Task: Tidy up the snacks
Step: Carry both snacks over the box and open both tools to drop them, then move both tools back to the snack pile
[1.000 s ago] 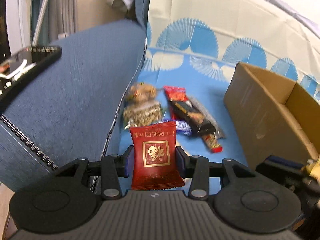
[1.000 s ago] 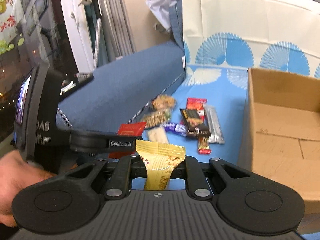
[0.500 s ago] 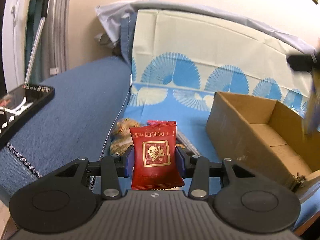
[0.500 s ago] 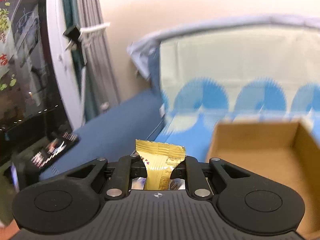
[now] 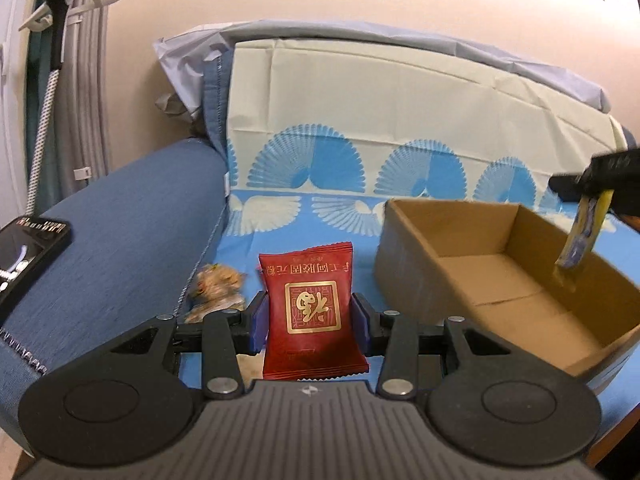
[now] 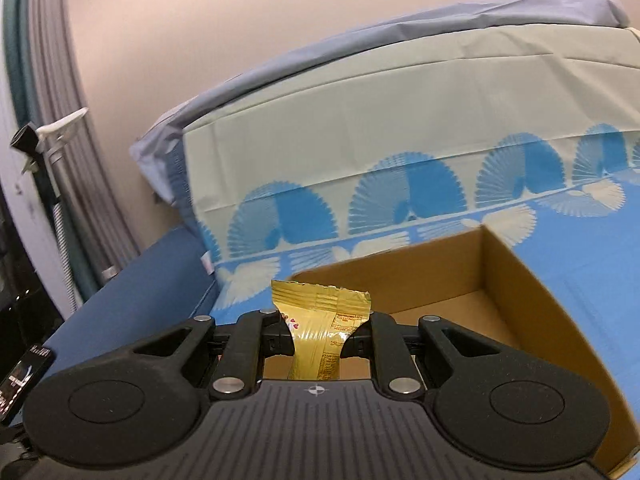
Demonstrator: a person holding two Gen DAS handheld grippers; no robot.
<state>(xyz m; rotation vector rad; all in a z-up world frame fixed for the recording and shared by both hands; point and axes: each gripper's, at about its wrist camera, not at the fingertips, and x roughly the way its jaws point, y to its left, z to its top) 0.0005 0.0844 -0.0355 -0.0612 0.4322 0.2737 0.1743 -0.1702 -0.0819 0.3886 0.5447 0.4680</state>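
My left gripper (image 5: 309, 326) is shut on a red snack packet (image 5: 311, 310) with gold print, held upright above the blue sofa seat, left of the open cardboard box (image 5: 472, 258). My right gripper (image 6: 318, 338) is shut on a yellow snack packet (image 6: 320, 330), held over the near edge of the same box (image 6: 460, 284). In the left wrist view the right gripper (image 5: 592, 182) hangs over the box's far right with the yellow packet (image 5: 582, 236) dangling. A clear bag of nuts (image 5: 214, 290) lies on the seat behind my left finger. The box looks empty.
A blue sofa armrest (image 5: 120, 224) is at the left with a phone (image 5: 24, 250) lying on it. A fan-patterned cloth (image 5: 400, 128) covers the seat and backrest. Curtains and a white rack (image 5: 64, 40) stand at the far left.
Both grippers rose and tilted up with their packets. The right gripper moved right, over the box. The snack pile dropped mostly out of view behind the left gripper.
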